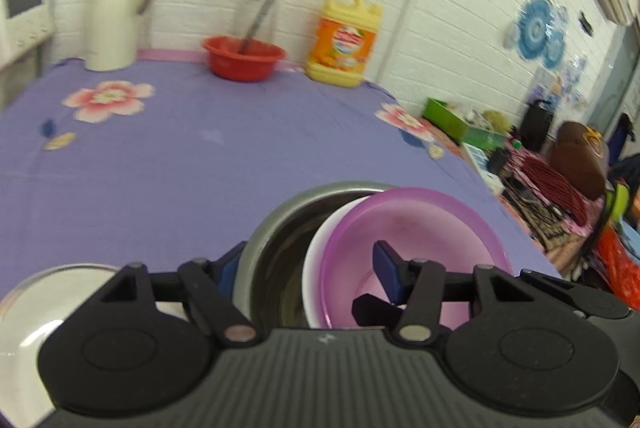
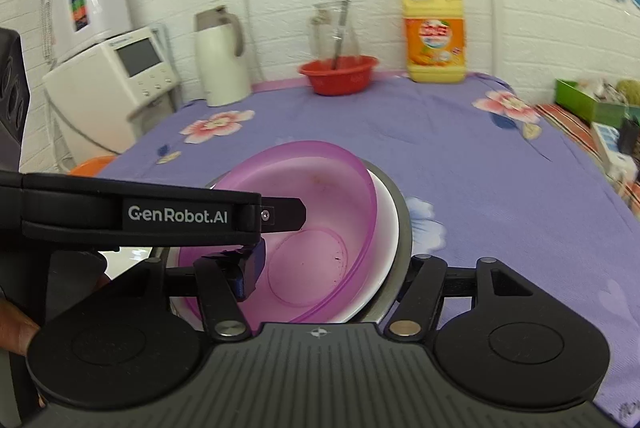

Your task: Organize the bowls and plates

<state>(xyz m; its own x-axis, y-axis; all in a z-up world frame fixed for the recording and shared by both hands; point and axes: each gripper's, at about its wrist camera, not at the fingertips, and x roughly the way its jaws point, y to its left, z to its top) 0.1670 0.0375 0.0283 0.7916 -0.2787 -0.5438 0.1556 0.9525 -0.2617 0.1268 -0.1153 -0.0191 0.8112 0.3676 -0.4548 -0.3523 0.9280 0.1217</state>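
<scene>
A translucent purple bowl (image 1: pixel 416 228) sits tilted inside a white bowl (image 1: pixel 316 260), and both are nested in a steel bowl (image 1: pixel 276 228). My left gripper (image 1: pixel 308 264) is shut on the stack's wall, with one blue pad outside the steel rim and the other inside the purple bowl. In the right wrist view the same purple bowl (image 2: pixel 320 196) lies between the fingers of my right gripper (image 2: pixel 332 264). Its left pad (image 2: pixel 252 264) stands free inside the bowl, and its right finger is hidden behind the steel rim (image 2: pixel 404 228). The left gripper's body (image 2: pixel 180 216) crosses from the left.
A shiny steel plate (image 1: pixel 36 312) lies near the front left. At the back of the purple flowered cloth (image 1: pixel 180 164) stand a red bowl (image 1: pixel 244 58) with a utensil, a yellow detergent jug (image 1: pixel 346 40), a cream kettle (image 1: pixel 116 12) and a glass pitcher (image 2: pixel 334 28). Clutter lies past the right edge.
</scene>
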